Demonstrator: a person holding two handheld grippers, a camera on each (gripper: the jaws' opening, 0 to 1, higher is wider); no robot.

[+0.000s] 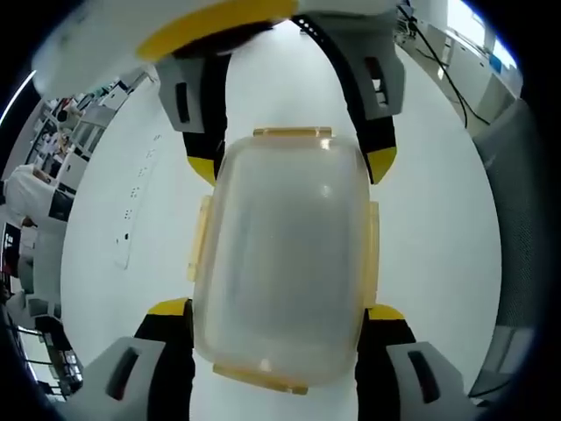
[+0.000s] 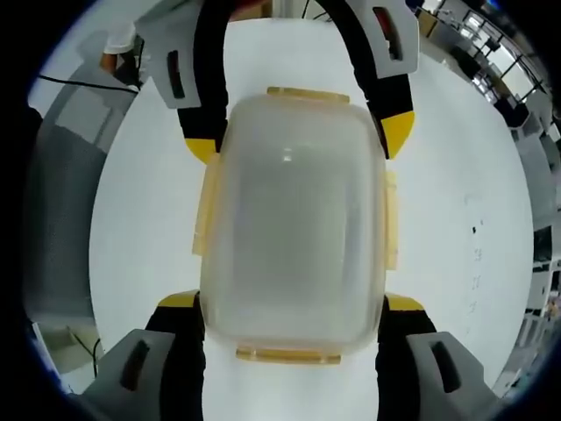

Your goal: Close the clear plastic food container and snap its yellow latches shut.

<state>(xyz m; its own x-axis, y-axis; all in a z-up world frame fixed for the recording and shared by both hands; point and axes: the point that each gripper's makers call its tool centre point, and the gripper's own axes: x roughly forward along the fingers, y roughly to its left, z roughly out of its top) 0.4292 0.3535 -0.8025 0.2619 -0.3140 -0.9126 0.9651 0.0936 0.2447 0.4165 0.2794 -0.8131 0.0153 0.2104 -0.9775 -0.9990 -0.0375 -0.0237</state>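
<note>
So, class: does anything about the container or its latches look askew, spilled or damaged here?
Nothing stands out. The clear container sits squarely on the white table, lid on, yellow latches evenly placed round the rim. The left tool and right tool flank opposite ends. No spill or crack shows.

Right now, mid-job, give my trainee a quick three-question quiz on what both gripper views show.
1. True or false: the lid sits on the clear container.
2. The container rests on: A) a white table B) a wooden shelf C) a metal tray.
3. What colour are the latches?

Key: 1 true. 2 A. 3 yellow. For reference, the left gripper and right gripper straddle the container from opposite ends, jaws wide on either side.
</note>
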